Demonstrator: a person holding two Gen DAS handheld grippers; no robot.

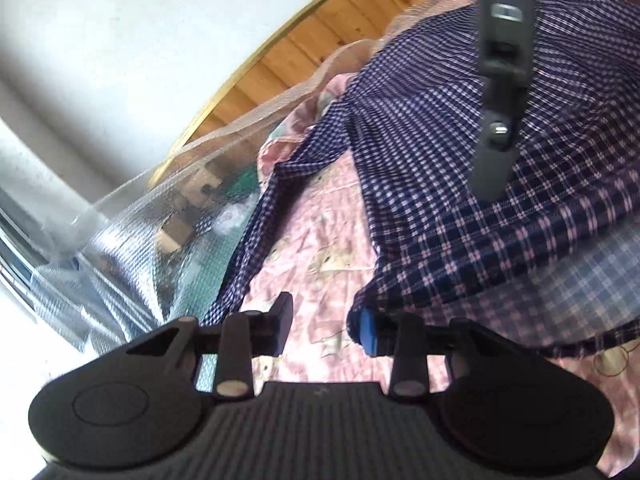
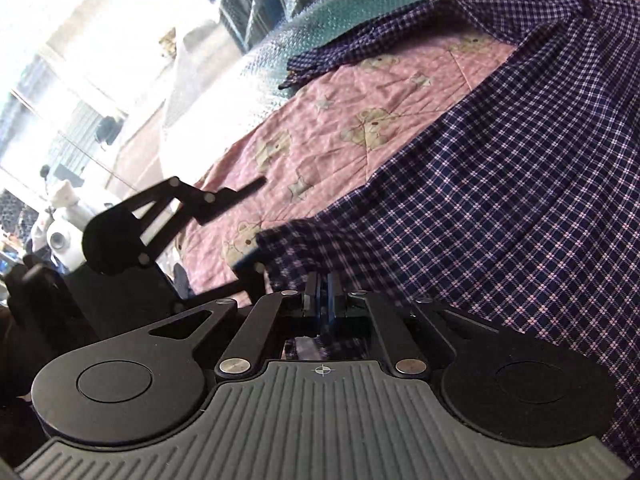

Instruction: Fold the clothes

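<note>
We hold the checked shirt (image 2: 500, 184) by its hem over the pink quilt (image 2: 332, 120).
Right tool (image 2: 323, 292) pinches cloth; left tool (image 1: 320, 330) gapes wide at nine o'clock — we close it on the edge, then lift evenly.

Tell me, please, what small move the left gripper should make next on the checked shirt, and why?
Probably close the left gripper on the checked shirt: its jaws stand open with the hem's corner at the blue pad, while the right gripper is shut on the same hem. Both would then hold the edge for a fold.

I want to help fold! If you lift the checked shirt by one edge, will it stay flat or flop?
Probably flop: the shirt already sags in soft creases. It looks thin and light. The right gripper pinches its edge easily.
</note>
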